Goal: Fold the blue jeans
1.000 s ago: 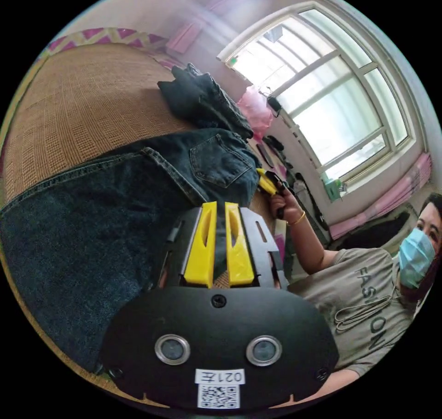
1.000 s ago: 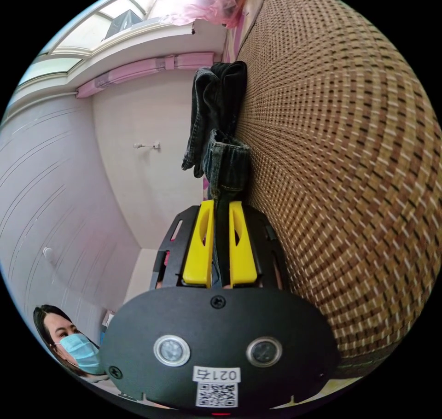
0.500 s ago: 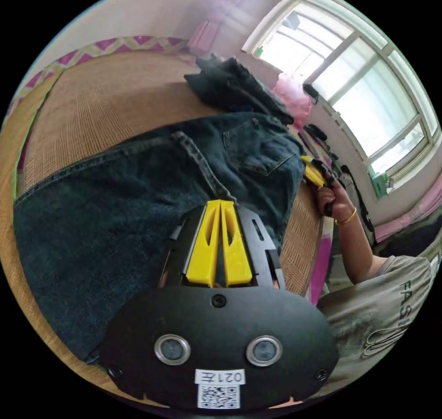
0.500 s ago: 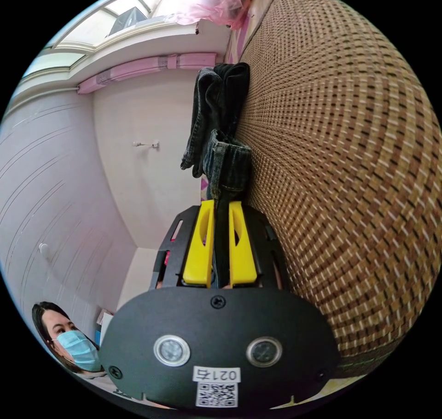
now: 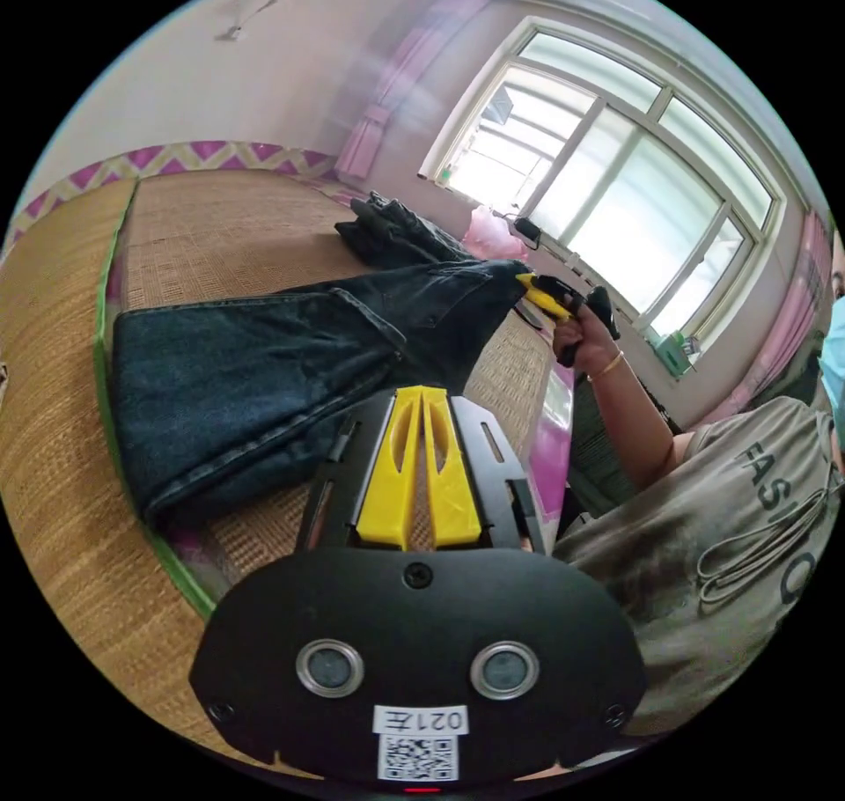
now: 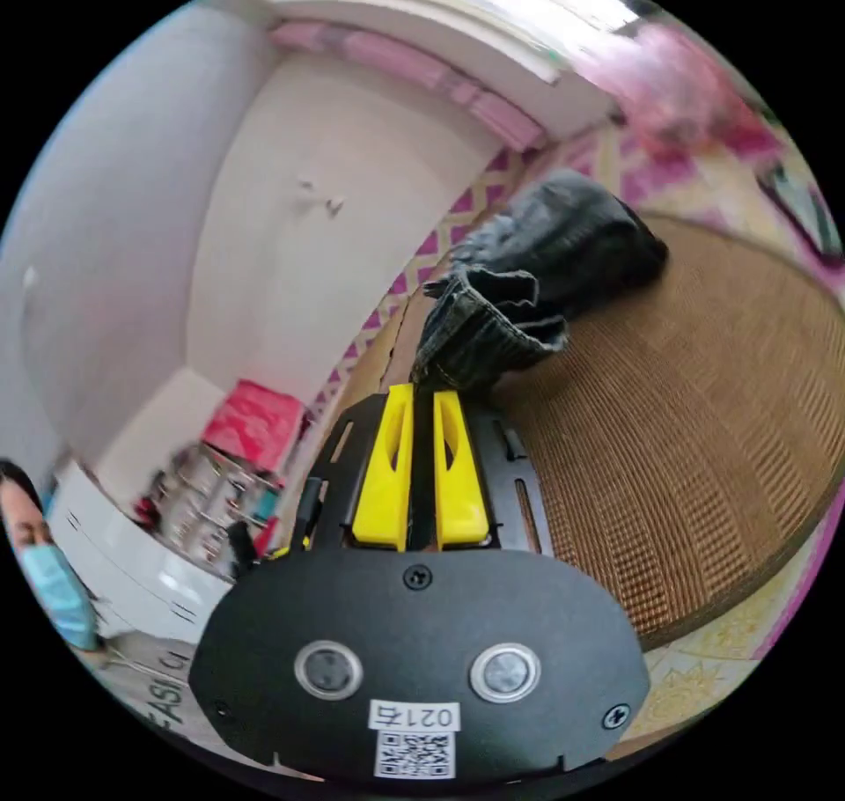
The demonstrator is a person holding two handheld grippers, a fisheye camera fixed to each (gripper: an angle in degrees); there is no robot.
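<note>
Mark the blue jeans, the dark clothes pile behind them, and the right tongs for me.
blue jeans (image 5: 238, 378), left gripper view, on the flat leg panel.
dark clothes pile (image 5: 392, 233), left gripper view, on its top folds.
right tongs (image 5: 539, 293), left gripper view, at the yellow tips on the denim.

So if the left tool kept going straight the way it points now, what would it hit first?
Probably the woven mat just past its tips, then the blue jeans lying across it. The left tool looks shut and empty. Its height above the mat is unclear.

dark blue jeans (image 5: 255, 370), tan woven mat (image 5: 220, 238)
</note>
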